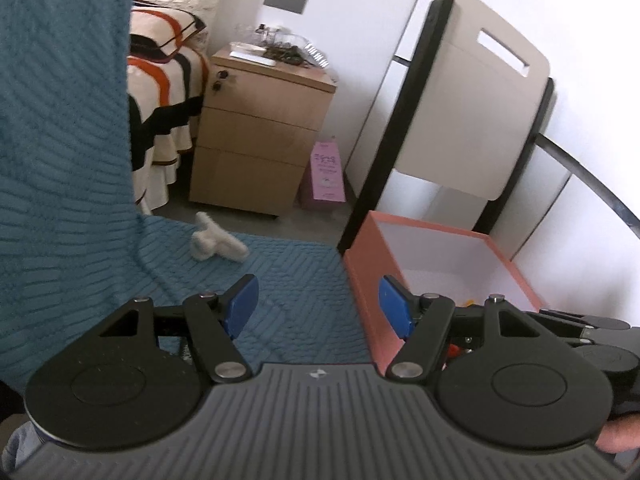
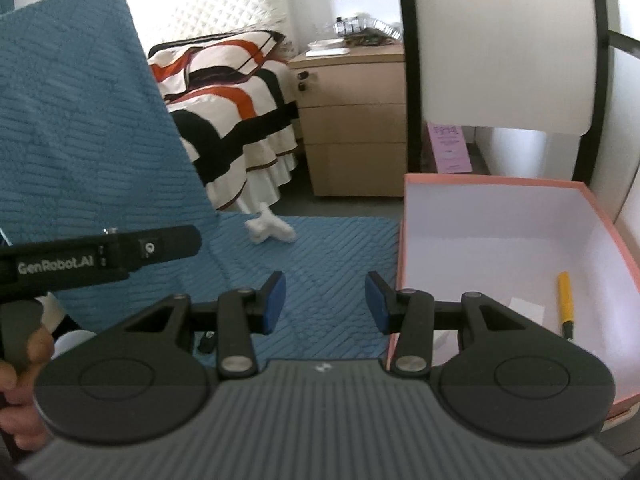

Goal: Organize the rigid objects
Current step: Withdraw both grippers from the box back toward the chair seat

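A pink box (image 2: 516,182) with a white inside stands on the blue textured cover (image 2: 328,248), at the right of both views (image 1: 362,280). A yellow pen (image 2: 565,300) and a small white card (image 2: 527,309) lie on its floor. A white bone-shaped object (image 2: 270,230) lies on the cover further back; it also shows in the left wrist view (image 1: 216,242). My left gripper (image 1: 318,306) is open and empty, at the box's near left corner. My right gripper (image 2: 325,302) is open and empty, just left of the box wall. The left tool's body (image 2: 100,256) shows at the left.
The blue cover rises like a seat back at the left (image 1: 60,120). A wooden drawer unit (image 1: 256,132) with clutter on top, a striped bed (image 2: 232,92), a pink paper bag (image 1: 326,174) and a white chair with black frame (image 1: 472,92) stand behind.
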{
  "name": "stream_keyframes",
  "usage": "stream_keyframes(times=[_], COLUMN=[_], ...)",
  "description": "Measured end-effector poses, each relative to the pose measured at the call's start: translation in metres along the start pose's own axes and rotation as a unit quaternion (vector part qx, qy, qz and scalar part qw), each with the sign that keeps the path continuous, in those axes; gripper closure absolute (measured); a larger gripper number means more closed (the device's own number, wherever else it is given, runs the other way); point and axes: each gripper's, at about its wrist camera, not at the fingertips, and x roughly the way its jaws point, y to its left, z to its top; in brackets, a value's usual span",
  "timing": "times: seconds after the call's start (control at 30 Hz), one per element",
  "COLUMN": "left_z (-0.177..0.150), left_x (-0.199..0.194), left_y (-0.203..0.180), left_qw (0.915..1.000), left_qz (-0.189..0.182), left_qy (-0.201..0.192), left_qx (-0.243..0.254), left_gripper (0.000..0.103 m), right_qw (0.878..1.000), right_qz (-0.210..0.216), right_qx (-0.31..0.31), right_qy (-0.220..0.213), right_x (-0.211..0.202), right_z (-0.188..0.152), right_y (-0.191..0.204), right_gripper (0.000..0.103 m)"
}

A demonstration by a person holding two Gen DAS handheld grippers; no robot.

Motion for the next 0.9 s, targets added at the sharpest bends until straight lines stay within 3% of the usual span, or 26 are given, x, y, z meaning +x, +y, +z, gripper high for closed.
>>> stream_keyframes(times=[0.37, 0.5, 0.7, 0.9], left_z=[-0.024, -0.035, -0.051, -0.058], left_x=[0.007, 0.011, 0.036, 0.067], left_y=[0.034, 0.049, 0.067, 0.088], left_qw=[0.9990, 0.9987, 0.9981, 0.9952], left_qz=[0.044, 0.039, 0.057, 0.072], left_qy=[-0.006, -0.019, 0.007, 0.045], left_qx=[-0.005, -0.026, -0.020, -0.048], left_gripper=[0.031, 0.031, 0.031, 0.031], right_qw=[1.000, 0.999, 0.999, 0.998], right_qz=[0.009, 0.005, 0.020, 0.043], right_qx=[-0.010, -0.025, -0.018, -0.030], right_qy=[0.023, 0.028, 0.032, 0.027], right_x=[0.027, 0.032, 0.052, 0.083], right_z=[-0.023, -0.032, -0.034, -0.023], right_y=[0.016, 0.021, 0.023, 0.024], right_gripper=[0.056, 0.056, 0.056, 0.056])
